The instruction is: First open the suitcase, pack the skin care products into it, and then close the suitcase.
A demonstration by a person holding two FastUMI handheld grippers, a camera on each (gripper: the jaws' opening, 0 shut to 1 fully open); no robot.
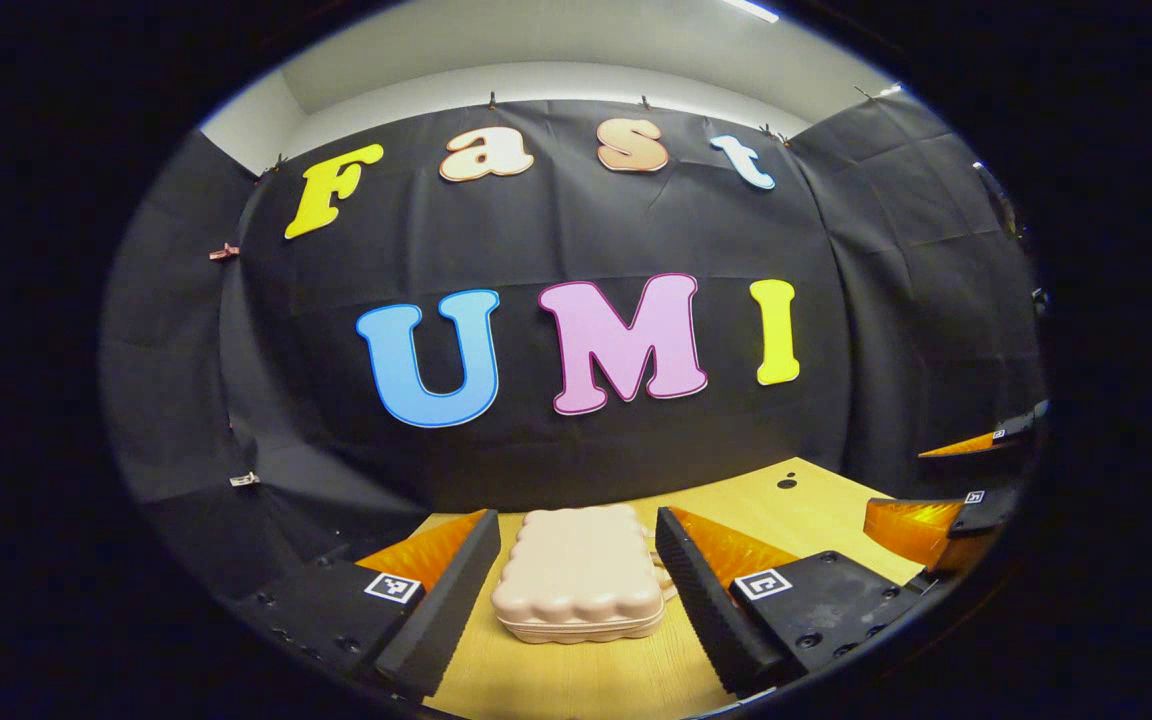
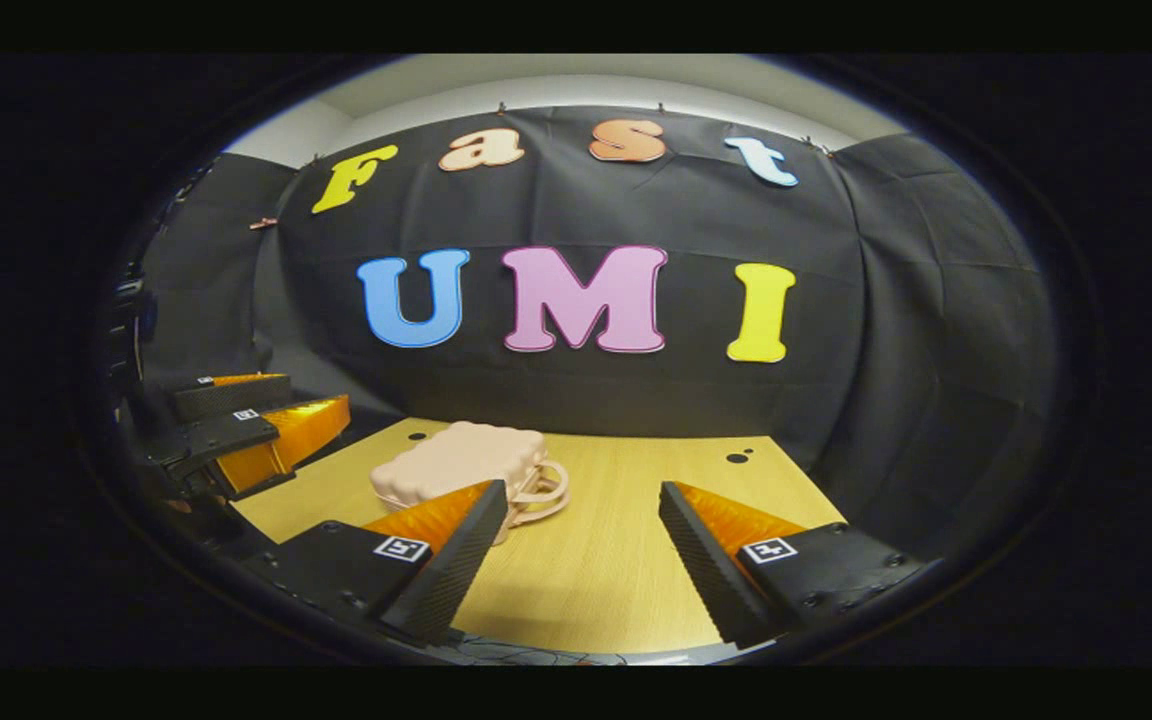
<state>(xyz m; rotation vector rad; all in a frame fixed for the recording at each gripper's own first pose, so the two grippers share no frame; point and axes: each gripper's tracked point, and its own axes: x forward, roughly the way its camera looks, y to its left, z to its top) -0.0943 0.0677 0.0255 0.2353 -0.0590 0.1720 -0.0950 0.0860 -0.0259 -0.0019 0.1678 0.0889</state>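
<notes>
Table (image 2: 616,560), closed suitcase (image 1: 579,575), handle (image 2: 541,492).

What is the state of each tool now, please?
Left tool: open, holding nothing; the closed suitcase lies between its fingers, untouched.
Right tool: open, holding nothing.

The suitcase (image 1: 579,575) was seen in a pale peach-pink throughout, with a scalloped, ribbed pattern moulded into its lid; its handle (image 2: 542,491) was of the same pink. The table (image 1: 576,680) was coloured a light yellow wood, with a fine straight grain, and small black dots (image 2: 737,457) were marked on it near its far edge. The wall (image 2: 916,300) was covered in plain black cloth, above which a strip of white was shown. Square black-and-white coded tags (image 2: 401,548) were borne on the bodies of both grippers.
</notes>
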